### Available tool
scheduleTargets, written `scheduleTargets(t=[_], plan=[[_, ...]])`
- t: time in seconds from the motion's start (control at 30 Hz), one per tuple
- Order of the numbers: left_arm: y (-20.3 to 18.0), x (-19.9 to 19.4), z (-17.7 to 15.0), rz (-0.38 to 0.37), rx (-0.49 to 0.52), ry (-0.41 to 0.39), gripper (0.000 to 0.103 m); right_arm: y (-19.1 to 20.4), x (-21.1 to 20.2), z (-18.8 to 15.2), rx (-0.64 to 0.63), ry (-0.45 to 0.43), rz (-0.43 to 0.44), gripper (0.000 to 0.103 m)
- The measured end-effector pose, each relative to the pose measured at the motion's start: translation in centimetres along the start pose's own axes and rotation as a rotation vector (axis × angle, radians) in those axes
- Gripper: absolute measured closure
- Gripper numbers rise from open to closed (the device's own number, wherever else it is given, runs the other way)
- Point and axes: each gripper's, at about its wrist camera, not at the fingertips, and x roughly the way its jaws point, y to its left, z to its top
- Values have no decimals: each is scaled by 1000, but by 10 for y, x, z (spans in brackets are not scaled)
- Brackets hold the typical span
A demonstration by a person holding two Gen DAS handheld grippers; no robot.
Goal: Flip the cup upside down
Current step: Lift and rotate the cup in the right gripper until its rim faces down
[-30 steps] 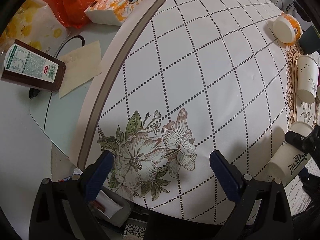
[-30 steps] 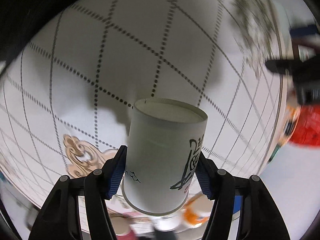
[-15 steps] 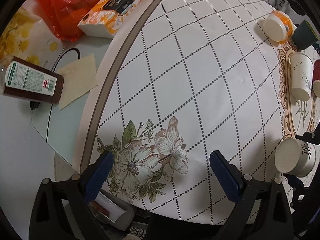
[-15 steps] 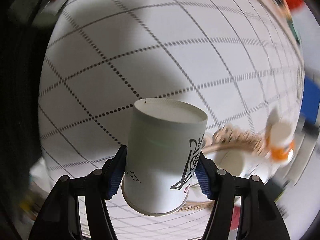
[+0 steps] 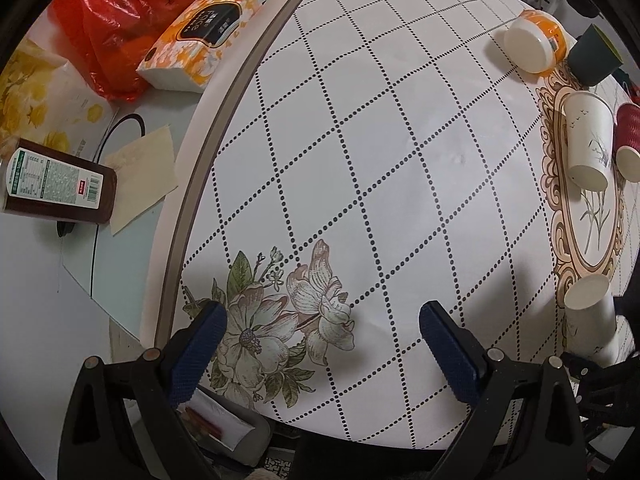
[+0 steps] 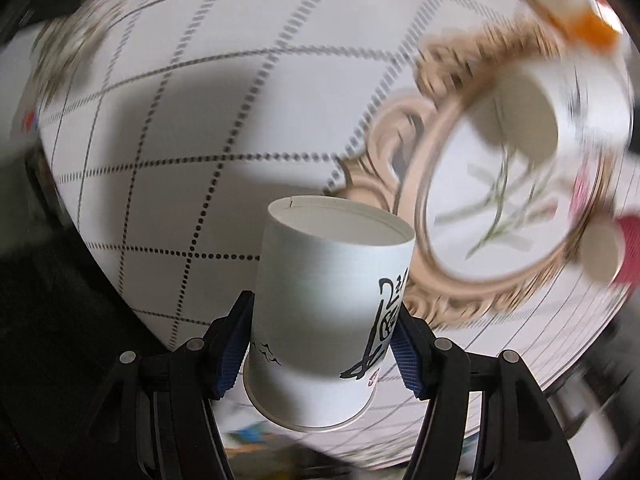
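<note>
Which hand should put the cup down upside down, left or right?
Right. The right gripper already squeezes the paper cup between its fingers. The left gripper is open and holds nothing.

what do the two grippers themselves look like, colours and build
Both match. The left gripper has two black plastic arms with triangular cut-outs and silver round fasteners, each tipped with a dark blue pad. The right gripper is built the same: black arms, silver fasteners, blue pads whose inner faces look ribbed. No cables, markings or sleeves show in either view.
</note>
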Motion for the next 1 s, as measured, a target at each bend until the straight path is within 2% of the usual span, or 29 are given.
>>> scheduleTargets(t=[0.2, 0.23, 0.37, 0.53, 0.6, 0.63, 0.8, 0.87, 0.93, 1.0], plan=[[-10, 0, 0, 2, 17, -4, 4, -28, 16, -9, 219, 82, 171, 37], [-10, 0, 0, 2, 19, -4, 4, -37, 19, -13, 242, 89, 184, 37], [-10, 2, -1, 1, 19, -2, 4, -33, 24, -24, 288, 109, 222, 36], [-8, 4, -1, 3, 16, 2, 4, -57, 26, -6, 352, 137, 248, 34], [-8, 4, -2, 3, 16, 3, 4, -66, 22, -5, 371, 94, 226, 27], [-9, 4, -2, 4, 18, 3, 4, -77, 23, 5, 376, 90, 232, 26], [-14, 1, -4, 2, 24, -1, 4, -98, 11, 12, 405, 64, 221, 26], [-16, 0, -5, 1, 28, -3, 4, -108, 5, 12, 413, 41, 210, 27], [-18, -1, -5, 0, 32, -2, 4, -121, -3, 19, 414, 21, 205, 37], [-21, -1, -6, 0, 37, -2, 4, -118, -10, 12, 420, 2, 204, 37]])
